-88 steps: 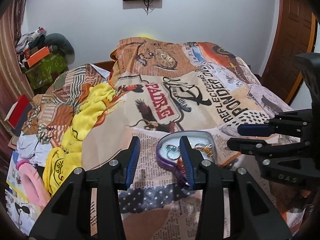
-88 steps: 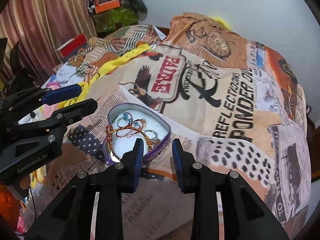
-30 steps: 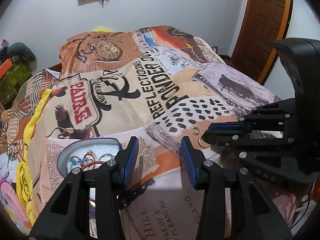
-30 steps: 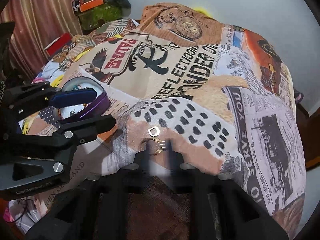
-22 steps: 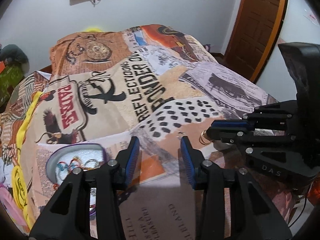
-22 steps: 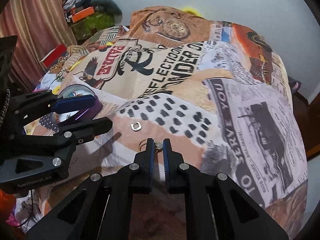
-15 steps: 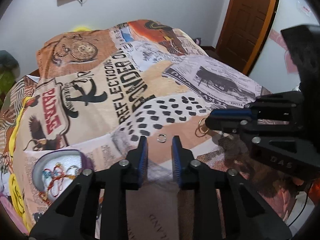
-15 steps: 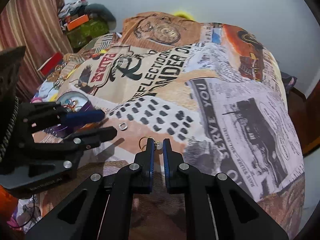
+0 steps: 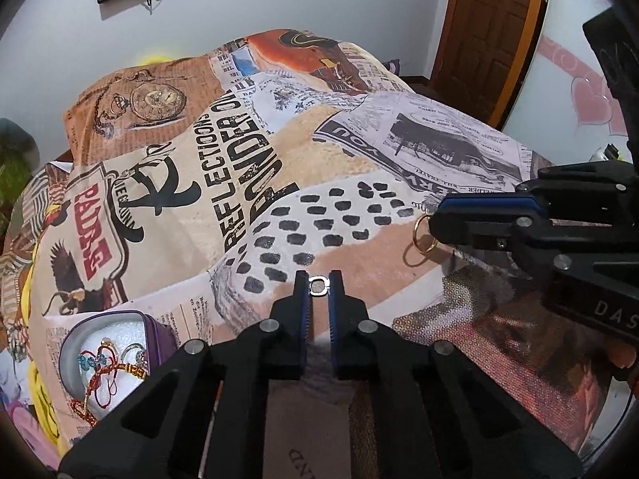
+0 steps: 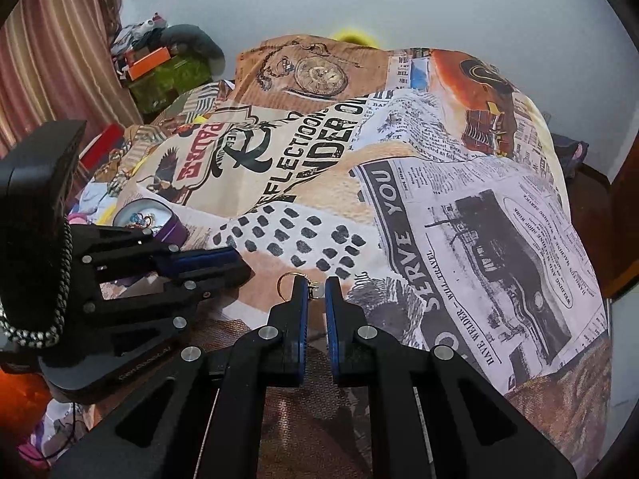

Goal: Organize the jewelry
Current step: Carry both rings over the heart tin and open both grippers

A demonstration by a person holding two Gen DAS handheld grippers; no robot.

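Observation:
A small silver ring (image 9: pixel 318 285) sits between the tips of my left gripper (image 9: pixel 318 282), which is shut on it just above the bedspread. My right gripper (image 10: pixel 315 290) is shut on a gold ring with a stone (image 10: pixel 286 282); in the left wrist view the gold ring (image 9: pixel 423 234) hangs from the right gripper's tip (image 9: pixel 439 221), lifted off the cloth. A purple heart-shaped jewelry box (image 9: pixel 120 343) with white lining lies open at lower left, holding a red-gold bracelet (image 9: pixel 108 375), blue beads and rings. It also shows in the right wrist view (image 10: pixel 151 219).
The bed is covered by a newspaper-print bedspread (image 9: pixel 247 167). A yellow cloth (image 9: pixel 36 379) lies along its left edge. A wooden door (image 9: pixel 491 32) is at the far right, clutter (image 10: pixel 159 64) on a stand at the far left.
Both grippers swung right, away from the box. The right gripper shut on the gold ring and lifted it. The left gripper closed around the silver ring.

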